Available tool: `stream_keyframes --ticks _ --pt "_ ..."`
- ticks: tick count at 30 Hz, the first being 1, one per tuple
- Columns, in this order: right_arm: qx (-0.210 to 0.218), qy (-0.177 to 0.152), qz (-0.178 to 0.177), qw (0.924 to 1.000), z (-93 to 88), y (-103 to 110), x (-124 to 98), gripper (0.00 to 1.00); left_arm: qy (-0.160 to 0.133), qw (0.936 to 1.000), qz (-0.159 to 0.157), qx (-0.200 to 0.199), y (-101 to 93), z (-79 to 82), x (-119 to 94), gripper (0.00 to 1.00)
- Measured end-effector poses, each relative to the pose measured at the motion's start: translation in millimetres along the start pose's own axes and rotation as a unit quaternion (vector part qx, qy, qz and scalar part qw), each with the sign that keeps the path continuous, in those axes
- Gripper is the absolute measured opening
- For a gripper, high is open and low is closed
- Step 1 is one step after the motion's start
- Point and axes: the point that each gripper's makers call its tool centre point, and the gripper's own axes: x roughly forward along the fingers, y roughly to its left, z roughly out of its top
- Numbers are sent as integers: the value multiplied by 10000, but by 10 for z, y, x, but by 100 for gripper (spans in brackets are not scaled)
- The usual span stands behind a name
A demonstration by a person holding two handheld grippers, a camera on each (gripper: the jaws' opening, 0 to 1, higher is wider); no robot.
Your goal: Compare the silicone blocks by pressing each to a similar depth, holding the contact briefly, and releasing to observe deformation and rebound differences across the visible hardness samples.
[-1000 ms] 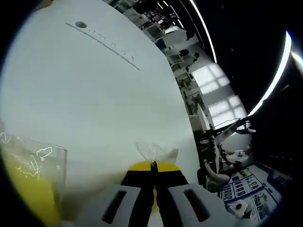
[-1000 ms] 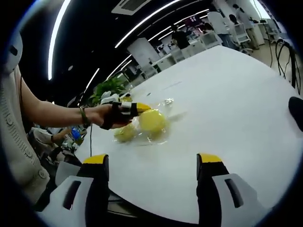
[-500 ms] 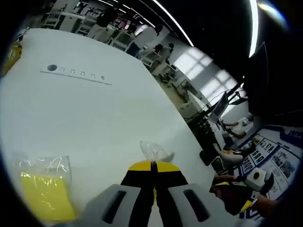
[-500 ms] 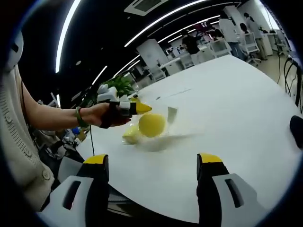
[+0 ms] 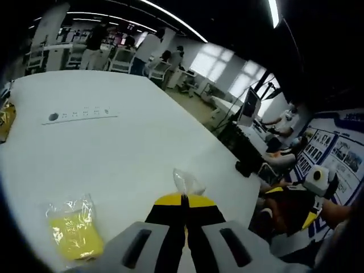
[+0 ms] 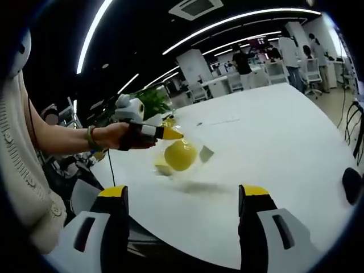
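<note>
**Bag of samples lifted clear of the desk**

The left gripper (image 5: 183, 200) has its yellow-tipped jaws pressed together on a corner of clear plastic bag (image 5: 186, 183), and in the right gripper view the left gripper (image 6: 170, 133) carries that bag up off the white desk (image 6: 273, 148). A moment ago the bag lay flat on the surface with the yellow pieces spread inside it; now it hangs in the air, a round yellow silicone block (image 6: 181, 155) swinging below the pinch and a smaller pale block (image 6: 164, 169) beside it, with a soft shadow on the desk beneath. A person's hand (image 6: 116, 137) grips the tool, a band at the wrist.

The right gripper (image 6: 185, 196) waits nearer the desk edge, its two jaws spread wide apart with nothing between them — well short of the bag.

In the left gripper view another yellow block in its own plastic wrap (image 5: 74, 232) lies on the desk, lower left, apart from the lifted bag. A row of small marks (image 5: 85, 114) sits farther along the surface.

No pressing has begun, to my eye. The lift looks like an attempt to shake or pull the samples free of their wrapping — they would need to rest bare and steady on the desk before any comparison of depth and rebound makes sense.
</note>
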Motion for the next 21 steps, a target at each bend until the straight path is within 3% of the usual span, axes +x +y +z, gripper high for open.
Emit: stream_keyframes --ticks 8,12,21 --pt "-416 79 76 9991 88 158 16 76 -196 9983 -131 524 -180 203 -358 0" --pt "-565 124 163 9982 115 244 49 76 -289 9976 -174 601 -217 269 -563 0" --pt "-904 308 289 9950 138 348 142 78 -265 9956 -125 890 -211 253 -893 0"
